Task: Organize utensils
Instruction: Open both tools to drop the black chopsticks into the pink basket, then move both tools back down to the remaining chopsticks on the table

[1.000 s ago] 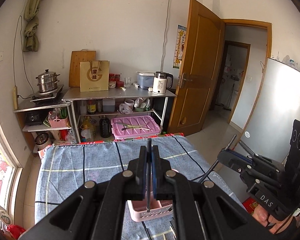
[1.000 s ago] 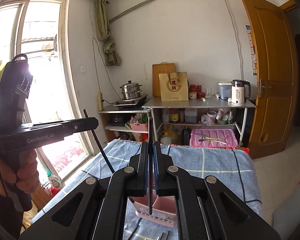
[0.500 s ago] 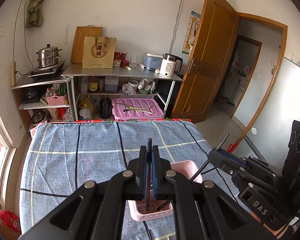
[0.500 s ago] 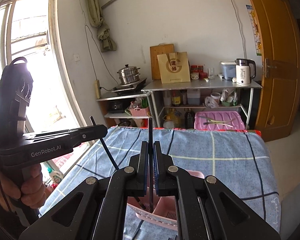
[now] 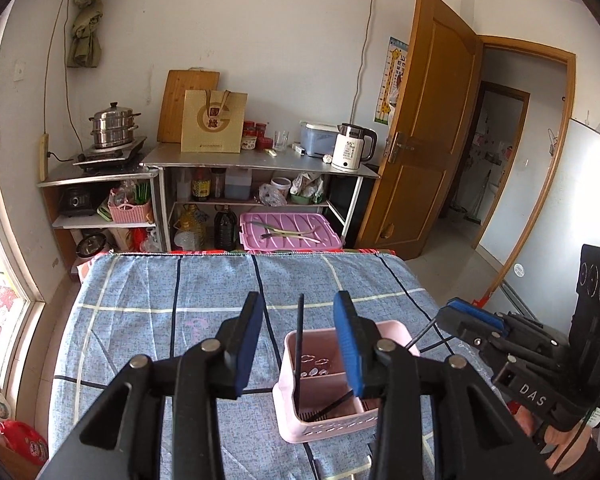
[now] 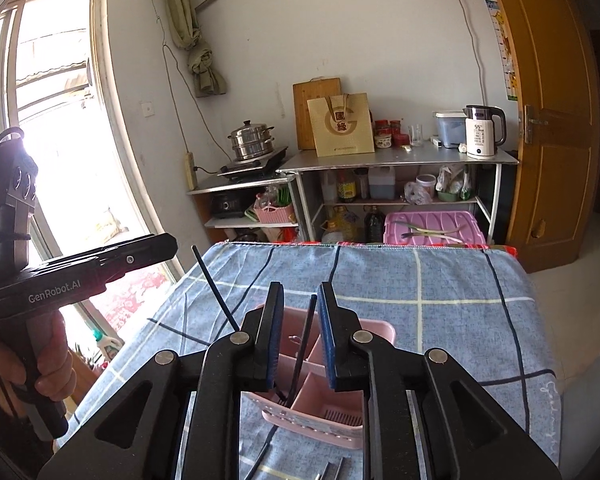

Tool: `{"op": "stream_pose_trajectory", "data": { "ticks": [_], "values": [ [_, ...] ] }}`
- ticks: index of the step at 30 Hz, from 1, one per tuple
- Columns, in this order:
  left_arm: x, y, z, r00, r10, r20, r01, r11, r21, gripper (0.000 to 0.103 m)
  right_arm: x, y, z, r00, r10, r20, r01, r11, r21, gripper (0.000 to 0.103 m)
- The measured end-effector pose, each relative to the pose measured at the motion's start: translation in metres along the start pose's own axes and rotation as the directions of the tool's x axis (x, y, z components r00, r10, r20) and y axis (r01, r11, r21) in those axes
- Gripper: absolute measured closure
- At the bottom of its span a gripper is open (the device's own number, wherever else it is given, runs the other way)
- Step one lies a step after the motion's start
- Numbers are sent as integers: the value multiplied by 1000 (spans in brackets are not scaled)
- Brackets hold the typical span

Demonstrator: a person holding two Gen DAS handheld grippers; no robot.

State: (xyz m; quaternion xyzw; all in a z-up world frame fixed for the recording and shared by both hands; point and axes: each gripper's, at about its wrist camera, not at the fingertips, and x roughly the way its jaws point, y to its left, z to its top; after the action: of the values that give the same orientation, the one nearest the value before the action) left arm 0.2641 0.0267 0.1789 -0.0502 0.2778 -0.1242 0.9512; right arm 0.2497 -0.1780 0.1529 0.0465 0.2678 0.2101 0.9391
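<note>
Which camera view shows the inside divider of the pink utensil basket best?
The right wrist view: the pink utensil basket shows its divider between compartments. In the left wrist view the basket is seen, but a gripper finger covers the middle.

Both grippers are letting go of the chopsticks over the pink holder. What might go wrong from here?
1. The left gripper is opening around a black chopstick that stands nearly upright in the pink utensil holder; it could topple against a blue pad.
2. The right gripper is opening too; its chopstick leans and could catch on withdrawal.
3. The light holder might tip or slide on the checked cloth.
</note>
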Motion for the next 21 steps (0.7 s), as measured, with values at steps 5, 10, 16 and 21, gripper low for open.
{"op": "stream_pose_trajectory", "data": {
  "ticks": [5, 10, 16, 21],
  "values": [
    [-30, -3, -10, 999, 5, 48, -6, 1000, 20, 64, -28, 1, -5, 999, -6, 42, 7, 1000, -8, 77],
    [-56, -8, -30, 997, 5, 77, -6, 1000, 21, 64, -56, 4, -18, 997, -20, 72, 21, 1000, -20, 76],
    [-73, -20, -69, 997, -27, 71, 24, 999, 33, 64, -85, 4, -48, 996, -45, 74, 45, 999, -6, 76],
    [-75, -30, -108, 998, -53, 41, 52, 998, 38, 64, -98, 7, -80, 994, -91, 56, 92, 995, -24, 76]
  ]
}}
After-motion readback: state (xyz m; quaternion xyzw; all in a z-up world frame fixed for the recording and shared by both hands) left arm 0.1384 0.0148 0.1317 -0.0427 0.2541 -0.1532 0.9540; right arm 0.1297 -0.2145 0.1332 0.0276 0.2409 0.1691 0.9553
